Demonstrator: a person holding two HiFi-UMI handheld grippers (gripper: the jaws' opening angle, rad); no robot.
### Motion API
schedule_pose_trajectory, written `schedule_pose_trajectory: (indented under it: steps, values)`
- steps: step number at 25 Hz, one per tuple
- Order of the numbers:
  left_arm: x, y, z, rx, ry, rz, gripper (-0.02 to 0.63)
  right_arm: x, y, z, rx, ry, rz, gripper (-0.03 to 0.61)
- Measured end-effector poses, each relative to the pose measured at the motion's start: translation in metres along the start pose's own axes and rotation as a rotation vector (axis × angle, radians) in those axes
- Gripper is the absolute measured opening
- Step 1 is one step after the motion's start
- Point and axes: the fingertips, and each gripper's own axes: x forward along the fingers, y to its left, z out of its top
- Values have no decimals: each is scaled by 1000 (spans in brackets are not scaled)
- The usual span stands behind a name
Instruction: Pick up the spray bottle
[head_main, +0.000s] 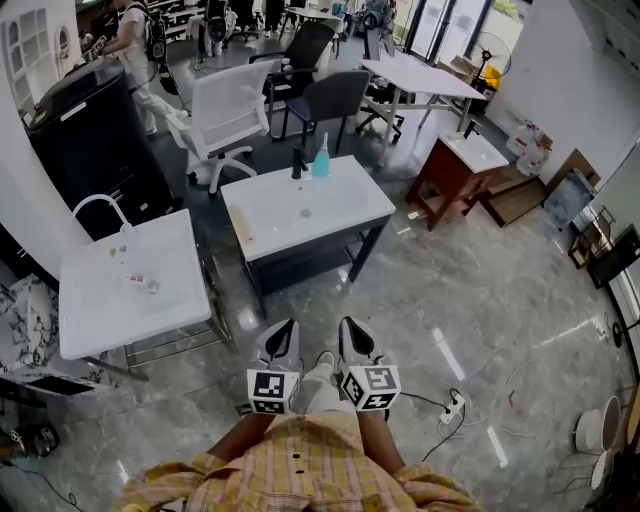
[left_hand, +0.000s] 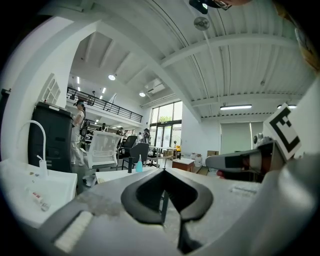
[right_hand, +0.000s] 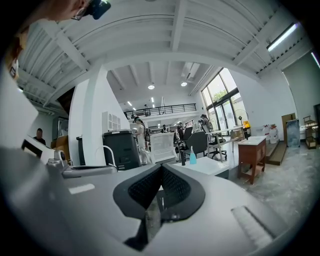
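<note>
The spray bottle (head_main: 321, 158) is light blue and stands upright at the far edge of a white table (head_main: 340, 215) with a dark frame. It shows small and distant in the left gripper view (left_hand: 139, 164) and in the right gripper view (right_hand: 192, 156). My left gripper (head_main: 283, 338) and right gripper (head_main: 352, 335) are side by side close to my body, over the floor, well short of the table. Both point level toward it. In each gripper view the pads meet with nothing between them: left gripper (left_hand: 164, 172), right gripper (right_hand: 161, 167).
A black tap (head_main: 298, 162) stands just left of the bottle. A white sink table (head_main: 90, 310) with small items is at the left. A white chair (head_main: 228, 110), a dark chair (head_main: 335, 100) and a wooden washstand (head_main: 455, 175) ring the table. A power strip (head_main: 452, 408) lies on the floor at the right.
</note>
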Motion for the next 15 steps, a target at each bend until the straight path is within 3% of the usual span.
schedule_pose_trajectory:
  steps: [15]
  values:
    - [70,28,-14,22,42,-7,-2,72,-34,-6,29,12,1,-9]
